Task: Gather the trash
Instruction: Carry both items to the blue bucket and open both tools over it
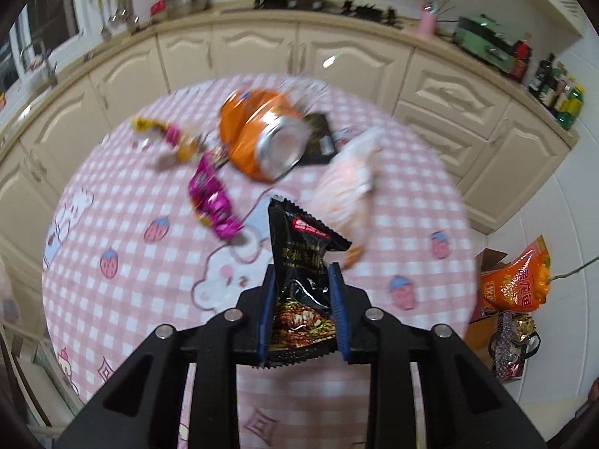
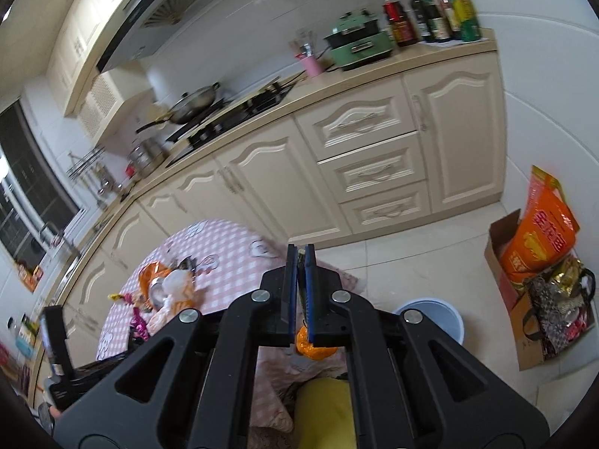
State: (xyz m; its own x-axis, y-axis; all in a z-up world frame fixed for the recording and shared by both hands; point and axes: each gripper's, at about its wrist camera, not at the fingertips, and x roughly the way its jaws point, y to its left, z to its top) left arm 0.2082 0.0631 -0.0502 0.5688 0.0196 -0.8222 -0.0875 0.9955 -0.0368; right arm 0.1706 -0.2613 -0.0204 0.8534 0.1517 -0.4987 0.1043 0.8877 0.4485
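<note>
- Left gripper (image 1: pixel 302 273) is clenching a black packet (image 1: pixel 299 262); the packet is sitting between the fingers, its top sticking out past the tips, lifted clear of the table (image 1: pixel 123 202).
- Right gripper (image 2: pixel 299 258) is pinching an orange wrapper (image 2: pixel 313 348); only a crumpled bit is showing below the finger bases, so what it is stays a guess.
- Ahead of the left fingers, on the table: orange can (image 1: pixel 258 138), magenta wrapper (image 1: pixel 213 202), pale bag (image 1: pixel 348 183), all blurred.
- A blue bin (image 2: pixel 434 314) is sitting just right of the right fingers, on the floor.
- Step in hand, as I judge it: carrying both pieces to the bin. Keep both grips firm, bring each hand over the rim before opening.
- The bin's inside is cut off by the gripper body.
</note>
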